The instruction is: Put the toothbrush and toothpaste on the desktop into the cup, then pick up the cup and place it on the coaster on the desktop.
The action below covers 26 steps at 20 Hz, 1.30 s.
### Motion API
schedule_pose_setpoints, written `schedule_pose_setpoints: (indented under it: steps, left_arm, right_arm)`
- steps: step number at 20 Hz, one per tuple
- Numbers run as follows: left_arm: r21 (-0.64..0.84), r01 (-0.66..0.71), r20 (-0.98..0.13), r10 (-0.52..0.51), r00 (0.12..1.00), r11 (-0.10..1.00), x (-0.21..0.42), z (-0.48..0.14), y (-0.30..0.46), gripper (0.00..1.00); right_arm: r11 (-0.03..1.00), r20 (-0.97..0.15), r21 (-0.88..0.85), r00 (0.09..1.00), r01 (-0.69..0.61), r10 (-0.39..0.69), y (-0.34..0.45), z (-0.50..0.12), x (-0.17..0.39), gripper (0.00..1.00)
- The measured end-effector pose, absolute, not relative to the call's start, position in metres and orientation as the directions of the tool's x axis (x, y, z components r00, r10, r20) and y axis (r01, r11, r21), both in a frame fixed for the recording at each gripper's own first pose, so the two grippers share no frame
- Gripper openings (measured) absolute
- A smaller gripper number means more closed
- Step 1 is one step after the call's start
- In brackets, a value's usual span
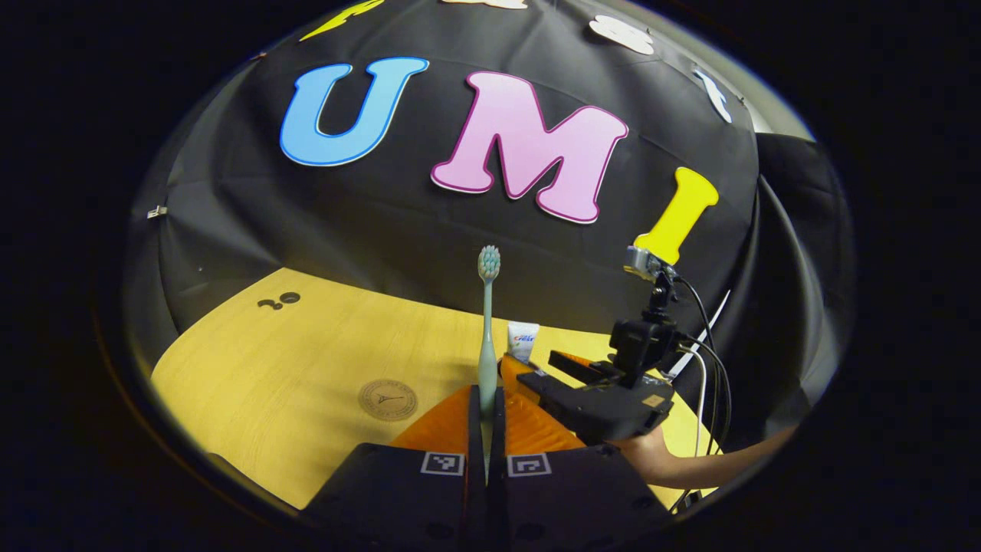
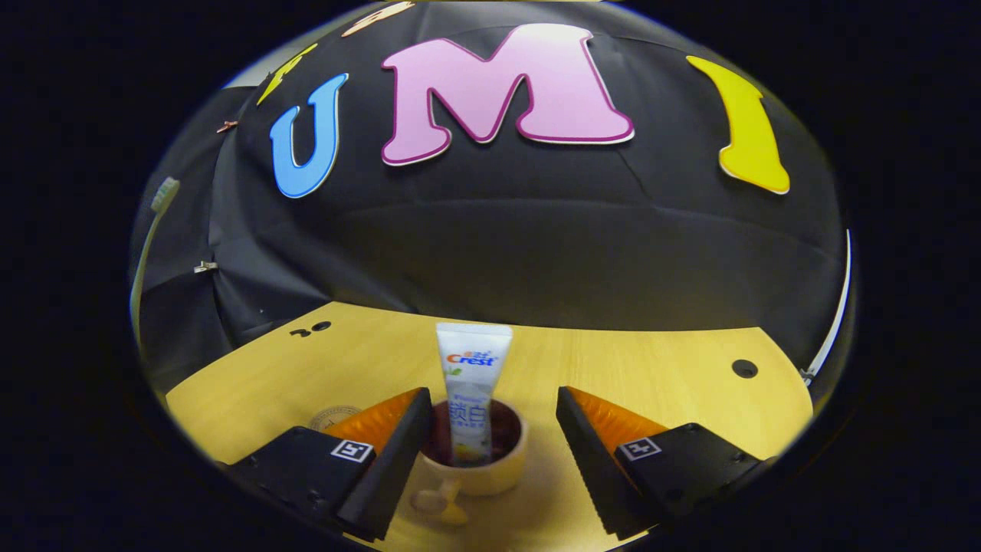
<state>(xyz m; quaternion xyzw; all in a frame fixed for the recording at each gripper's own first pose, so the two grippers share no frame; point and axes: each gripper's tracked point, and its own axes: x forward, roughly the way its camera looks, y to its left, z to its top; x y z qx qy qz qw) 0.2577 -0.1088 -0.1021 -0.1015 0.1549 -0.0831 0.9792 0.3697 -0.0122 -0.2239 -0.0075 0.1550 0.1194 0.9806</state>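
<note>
Toothbrush (image 1: 487, 337) position, left gripper view: it stands upright at lower centre of the frame, bristle head at the top against the black cloth wall (image 1: 398, 230). Its handle is clamped between the two fingers of the left gripper (image 1: 487, 429), which are closed on it with almost no gap. Coaster (image 1: 388, 399): a round brown disc lying flat on the yellow wooden desk (image 1: 291, 368), lower left of centre, apart from the fingers. To the right of the toothbrush, the top of the toothpaste (image 1: 523, 340) tube shows behind the right gripper (image 1: 552, 372), which is held by a hand (image 1: 651, 452) at lower right. Cables (image 1: 709, 383) run from that gripper toward the right edge.

Right gripper view: the toothpaste (image 2: 471, 399) stands nearly upright inside the cup (image 2: 479, 460), at lower centre of the frame, crimped end up. The cup is cream outside and dark inside, with its handle toward the bottom of the frame, and it rests on the desk (image 2: 651, 383). The right gripper (image 2: 490, 452) fingers are spread wide, one on each side of the cup; the left one looks close to or against the cup's side, the right one stands clear, and neither touches the tube. The coaster (image 2: 335, 417) shows partly at lower left, behind the left finger. The toothbrush (image 2: 149, 238) appears at the far left edge, head uppermost.
</note>
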Motion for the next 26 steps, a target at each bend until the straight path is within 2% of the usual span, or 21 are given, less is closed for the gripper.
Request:
schedule_pose_setpoints:
  steps: [5, 6, 7, 8, 9, 10, 12, 18, 22, 26]
  left_arm:
    - [-0.234, 0.201, -0.203, -0.249, 0.947, 0.951, 0.31, -0.09, -0.142, 0.06]
    - [-0.225, 0.208, -0.187, -0.252, 0.95, 0.952, 0.321, -0.089, -0.147, 0.11]
    - [-0.216, 0.213, -0.17, -0.251, 0.953, 0.953, 0.333, -0.09, -0.151, 0.06]
    - [-0.213, 0.219, -0.149, -0.253, 0.956, 0.952, 0.345, -0.089, -0.156, 0.11]
    - [-0.217, 0.221, -0.125, -0.252, 0.96, 0.951, 0.357, -0.091, -0.16, 0.11]
    - [-0.219, 0.224, -0.105, -0.251, 0.962, 0.95, 0.367, -0.092, -0.165, 0.06]
    - [-0.198, 0.218, -0.084, -0.238, 0.968, 0.956, 0.388, -0.1, -0.168, 0.06]
    - [-0.143, 0.167, -0.07, -0.179, 0.981, 0.975, 0.424, -0.133, -0.159, 0.06]
    - [-0.091, 0.169, -0.11, -0.179, 0.978, 0.981, 0.422, -0.16, -0.161, 0.06]
    - [-0.067, 0.155, -0.118, -0.162, 0.98, 0.986, 0.418, -0.168, -0.162, 0.12]
  right_arm:
    - [0.987, -0.353, -0.002, 0.924, -0.159, 0.148, -0.072, -0.225, 0.34, 1.0]
    - [0.991, -0.36, -0.012, 0.925, -0.134, 0.121, -0.087, -0.224, 0.334, 1.0]
    - [0.993, -0.369, -0.01, 0.924, -0.114, 0.102, -0.099, -0.224, 0.329, 1.0]
    - [0.995, -0.379, 0.003, 0.921, -0.1, 0.094, -0.107, -0.223, 0.324, 1.0]
    - [0.996, -0.39, 0.013, 0.917, -0.09, 0.088, -0.115, -0.223, 0.32, 1.0]
    - [0.997, -0.4, 0.014, 0.913, -0.081, 0.08, -0.123, -0.223, 0.315, 1.0]
    - [0.999, -0.419, 0.002, 0.907, -0.051, 0.047, -0.141, -0.224, 0.308, 1.0]
    - [0.999, -0.443, 0.018, 0.895, -0.044, 0.048, -0.152, -0.227, 0.297, 0.98]
    - [0.997, -0.453, 0.063, 0.889, -0.041, 0.065, -0.145, -0.233, 0.298, 0.98]
    - [0.995, -0.444, 0.066, 0.891, -0.071, 0.093, -0.132, -0.231, 0.302, 0.98]
